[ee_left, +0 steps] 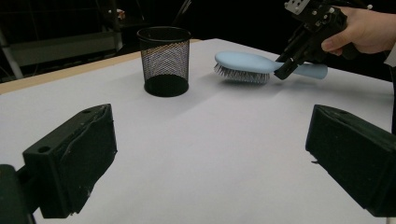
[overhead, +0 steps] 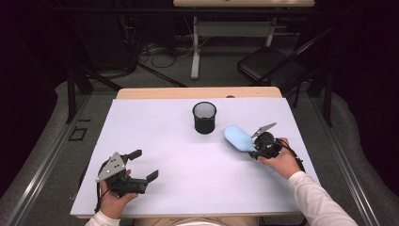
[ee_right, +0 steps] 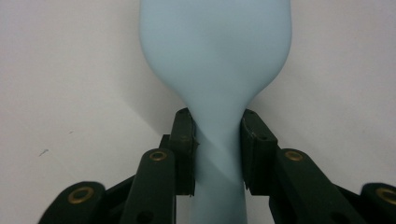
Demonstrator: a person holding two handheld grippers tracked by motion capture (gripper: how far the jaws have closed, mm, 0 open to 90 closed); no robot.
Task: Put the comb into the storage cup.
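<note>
Hairbrush (overhead: 238,138), pale blue, hangs bristles-down just right of the mesh cup (overhead: 204,117), a little nearer me, clear of the white worktop (overhead: 155,127). That black cup stands upright toward the far middle. My right tongs (ee_right: 217,151) pinch the brush's narrow neck from both sides. My left tongs (overhead: 142,165), well left of the cup near my edge, gape wide with nothing between them.

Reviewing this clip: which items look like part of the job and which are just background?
In play:
- light blue hairbrush, clamped at its handle by the right gripper
- black mesh cup, likely the target
- left gripper, open and idle

Background:
- black chair
- cables on the floor
</note>
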